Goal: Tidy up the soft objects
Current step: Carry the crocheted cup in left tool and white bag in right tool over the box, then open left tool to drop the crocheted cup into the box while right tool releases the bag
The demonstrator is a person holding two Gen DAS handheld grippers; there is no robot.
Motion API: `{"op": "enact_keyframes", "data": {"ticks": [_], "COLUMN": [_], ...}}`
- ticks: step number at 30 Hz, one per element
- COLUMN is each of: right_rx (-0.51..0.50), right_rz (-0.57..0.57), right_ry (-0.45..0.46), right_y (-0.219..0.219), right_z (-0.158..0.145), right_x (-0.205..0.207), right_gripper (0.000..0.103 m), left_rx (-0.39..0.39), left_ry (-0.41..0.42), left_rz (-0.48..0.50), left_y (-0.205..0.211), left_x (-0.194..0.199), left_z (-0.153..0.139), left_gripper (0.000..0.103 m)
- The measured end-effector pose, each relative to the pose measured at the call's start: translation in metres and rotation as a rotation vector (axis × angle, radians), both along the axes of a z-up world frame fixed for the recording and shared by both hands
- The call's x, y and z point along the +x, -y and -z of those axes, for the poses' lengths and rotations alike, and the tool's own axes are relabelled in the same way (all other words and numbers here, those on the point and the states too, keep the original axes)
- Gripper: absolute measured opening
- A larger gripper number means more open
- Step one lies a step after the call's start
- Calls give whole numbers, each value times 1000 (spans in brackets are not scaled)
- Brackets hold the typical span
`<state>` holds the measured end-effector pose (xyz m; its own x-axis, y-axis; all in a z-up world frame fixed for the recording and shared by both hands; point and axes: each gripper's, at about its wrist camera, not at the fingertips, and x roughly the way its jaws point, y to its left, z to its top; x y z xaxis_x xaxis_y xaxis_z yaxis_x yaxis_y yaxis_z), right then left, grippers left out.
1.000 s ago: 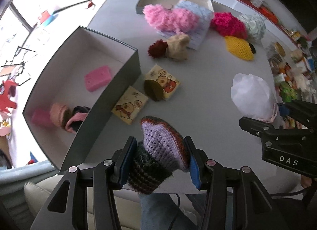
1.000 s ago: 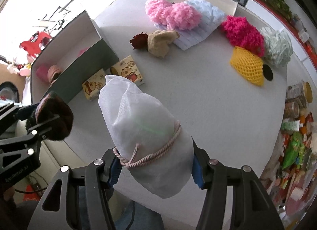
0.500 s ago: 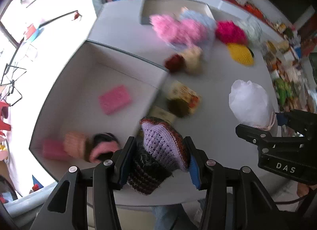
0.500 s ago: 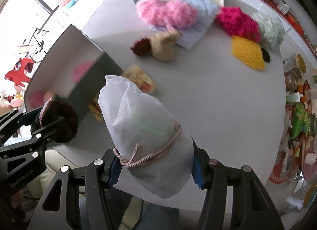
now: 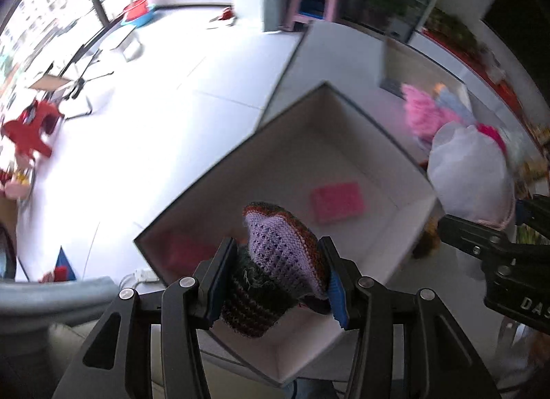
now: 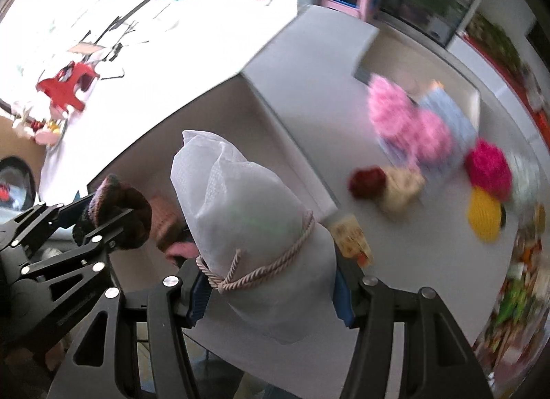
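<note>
Left wrist view: gripping a knitted piece (image 5: 275,261) in the left tool (image 5: 275,278) above the box (image 5: 405,213), right tool (image 6: 271,289) clamping a white pouch (image 6: 254,227) at 3 o'clock, risking colliding, dropping outside.

Carried sideways from above the tabletop (image 6: 309,89) to over the open box (image 5: 405,165): left hand-held gripper (image 5: 275,275) with knitted piece (image 5: 275,247). Likewise shifted toward the box: right hand-held gripper (image 6: 271,292) with white pouch (image 6: 247,213).
</note>
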<state>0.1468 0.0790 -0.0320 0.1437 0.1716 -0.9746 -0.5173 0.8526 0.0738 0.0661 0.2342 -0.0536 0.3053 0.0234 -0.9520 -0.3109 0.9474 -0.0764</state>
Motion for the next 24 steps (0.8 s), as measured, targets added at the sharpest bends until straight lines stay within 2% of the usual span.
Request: {"op": "enact_keyframes", "data": {"ticks": [5, 12, 24], "right_rx": [-20, -48, -94], "right_rz": [-57, -77, -66], "right_ry": [3, -26, -65], "right_y": [-31, -50, -57], "right_z": [2, 14, 31], "right_x": [5, 12, 20], "right_gripper": [62, 62, 62], "left_rx": [-9, -14, -5], "left_ry": [-18, -51, -101], "left_rz": [-49, -63, -56], "left_y": [-14, -19, -18], "left_x": [3, 7, 17], "left_z": [13, 30, 50], "left_gripper": [50, 50, 50]}}
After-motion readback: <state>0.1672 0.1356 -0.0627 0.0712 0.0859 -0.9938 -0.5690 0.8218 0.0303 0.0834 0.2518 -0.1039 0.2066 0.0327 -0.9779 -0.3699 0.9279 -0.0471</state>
